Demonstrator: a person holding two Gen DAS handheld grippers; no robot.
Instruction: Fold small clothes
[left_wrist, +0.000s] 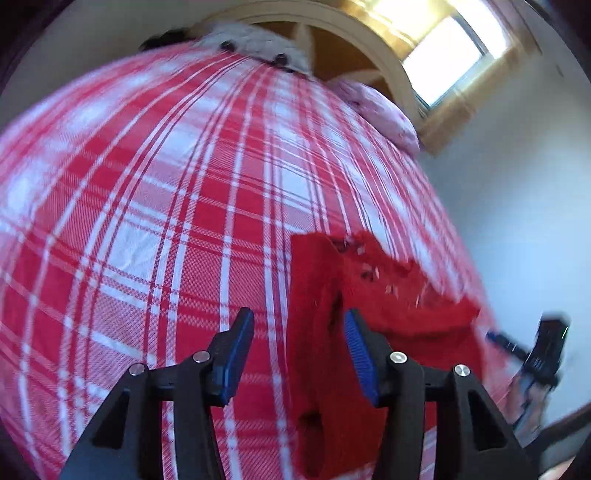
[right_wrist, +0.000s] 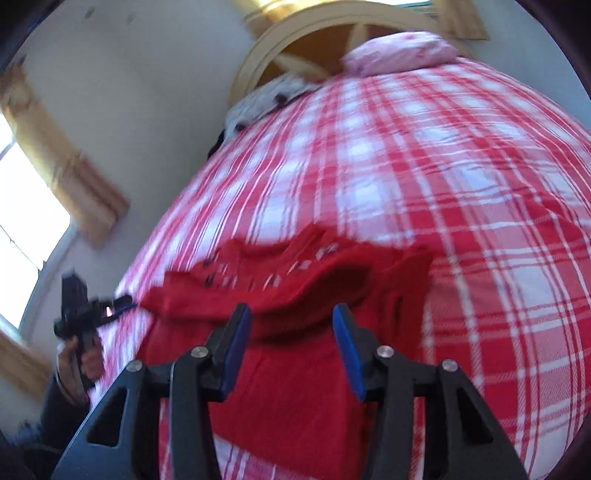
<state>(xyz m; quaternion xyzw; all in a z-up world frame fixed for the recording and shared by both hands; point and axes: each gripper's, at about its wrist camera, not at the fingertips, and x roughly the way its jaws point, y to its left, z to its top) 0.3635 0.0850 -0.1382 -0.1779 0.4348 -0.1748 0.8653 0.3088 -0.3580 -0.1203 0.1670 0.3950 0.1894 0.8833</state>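
**Red knit half-folded, both grippers empty above it**

On the near corner of the bed, a small red sweater (right_wrist: 295, 350) lies on the red-and-white plaid cover (left_wrist: 155, 206). Its far part, the one with the pale woven pattern, is heaped up in a loose ridge rather than lying flat, and the near part spreads smoothly toward the bed's edge.

The right gripper (right_wrist: 291, 347) hangs over the smooth red panel with its blue-padded fingers (right_wrist: 236, 347) spread wide and nothing between them. The left gripper (left_wrist: 299, 354) is just as wide and just as empty, sitting at the sweater's side edge, one finger over bare plaid and the other over the knit. Whether either touches the cloth I cannot tell; both views are smeared by motion.

From where I stand, the fold looks unfinished, and the risk is in the next pinch. A thick knit bunched like this invites a bite through two layers at once, which would drag the whole garment instead of turning one flap. The sweater also lies close to the mattress edge, so a sideways tug could slide it off. Red on red plaid makes the hem hard to pick out too.

Up by the headboard (right_wrist: 258, 48) a pink pillow (right_wrist: 399, 51) and a grey fluffy thing (left_wrist: 255, 44) sit well apart from all this.
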